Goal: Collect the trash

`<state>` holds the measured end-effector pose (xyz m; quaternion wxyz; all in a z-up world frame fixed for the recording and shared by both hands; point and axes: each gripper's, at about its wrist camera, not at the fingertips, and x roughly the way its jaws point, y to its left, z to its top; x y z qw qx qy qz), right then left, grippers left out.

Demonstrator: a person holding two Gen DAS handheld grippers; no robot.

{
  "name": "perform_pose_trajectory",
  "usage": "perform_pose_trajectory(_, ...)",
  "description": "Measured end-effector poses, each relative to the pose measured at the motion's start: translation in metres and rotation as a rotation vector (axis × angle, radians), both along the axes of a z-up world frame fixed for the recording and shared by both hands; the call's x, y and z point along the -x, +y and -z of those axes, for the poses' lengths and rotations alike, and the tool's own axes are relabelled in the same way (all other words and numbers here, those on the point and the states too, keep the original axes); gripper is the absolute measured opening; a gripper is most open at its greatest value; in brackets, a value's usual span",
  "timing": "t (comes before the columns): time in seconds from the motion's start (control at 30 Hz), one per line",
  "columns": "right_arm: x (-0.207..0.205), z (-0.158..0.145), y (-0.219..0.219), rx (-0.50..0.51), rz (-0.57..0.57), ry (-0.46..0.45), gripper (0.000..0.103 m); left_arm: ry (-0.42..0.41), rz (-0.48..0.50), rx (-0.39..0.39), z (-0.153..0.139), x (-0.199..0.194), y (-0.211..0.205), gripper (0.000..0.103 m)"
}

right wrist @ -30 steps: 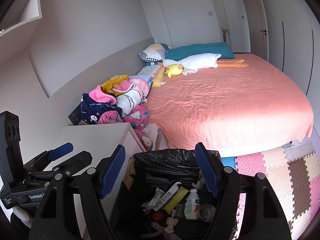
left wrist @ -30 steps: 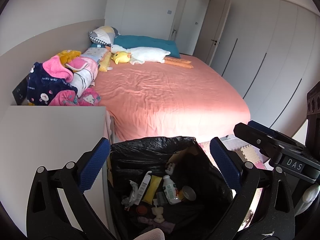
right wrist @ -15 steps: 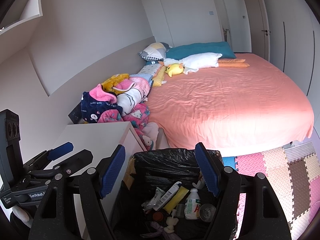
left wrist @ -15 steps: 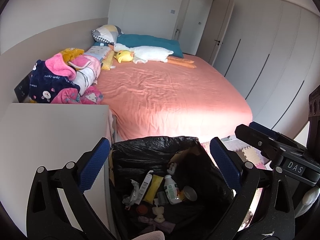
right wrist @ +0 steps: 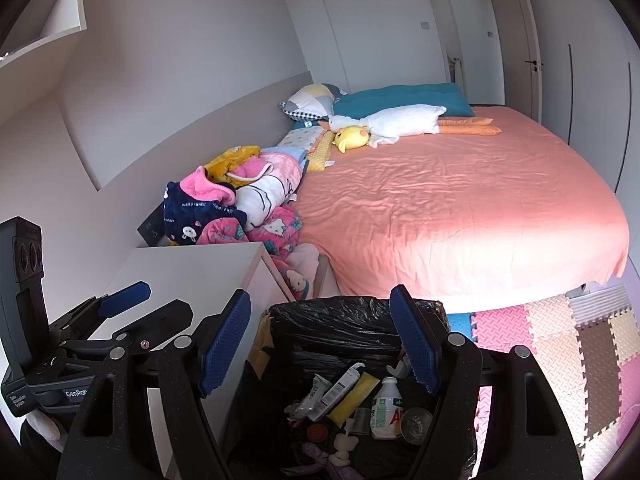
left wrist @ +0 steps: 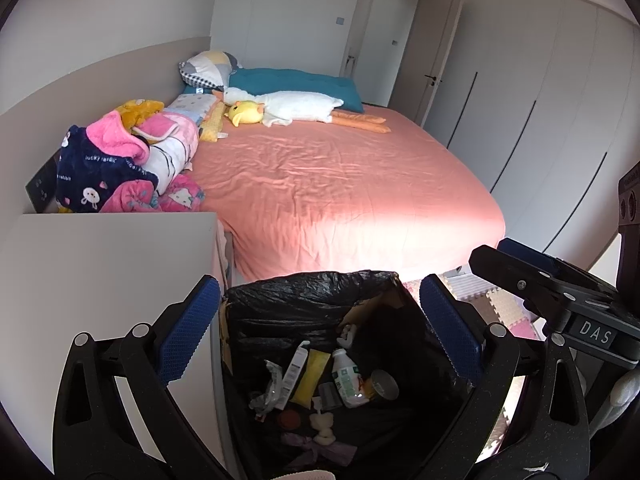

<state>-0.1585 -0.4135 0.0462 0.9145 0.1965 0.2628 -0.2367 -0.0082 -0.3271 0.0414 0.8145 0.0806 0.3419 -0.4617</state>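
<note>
I see the bed (left wrist: 344, 184) with its salmon sheet filling the room ahead, a white bedside surface (left wrist: 104, 280) to its left, and just below me the bin lined with a black trash bag (left wrist: 304, 296). Both claws, left (left wrist: 320, 328) and right (right wrist: 320, 344), hang above its mouth with jaws apart, gripping nothing. The trash lies inside: a white bottle (right wrist: 385, 408), a yellow packet (left wrist: 311, 376), a tube (right wrist: 340, 390)
</note>
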Motion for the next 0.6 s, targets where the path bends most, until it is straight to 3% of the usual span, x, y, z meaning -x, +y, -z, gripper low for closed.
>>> perform_pose_trajectory(0.37, 0.0012, 0.0009, -0.0007, -0.001, 0.004, -0.001, 0.073, -0.017, 0.010, -0.007, 0.0000, 0.0032, -0.0020, 0.096)
perform_pose_trajectory(0.6, 0.0021, 0.0021, -0.0022, -0.002, 0.006, 0.000, 0.073, 0.019, -0.017, -0.011, 0.0029, -0.0043, -0.0010, 0.096)
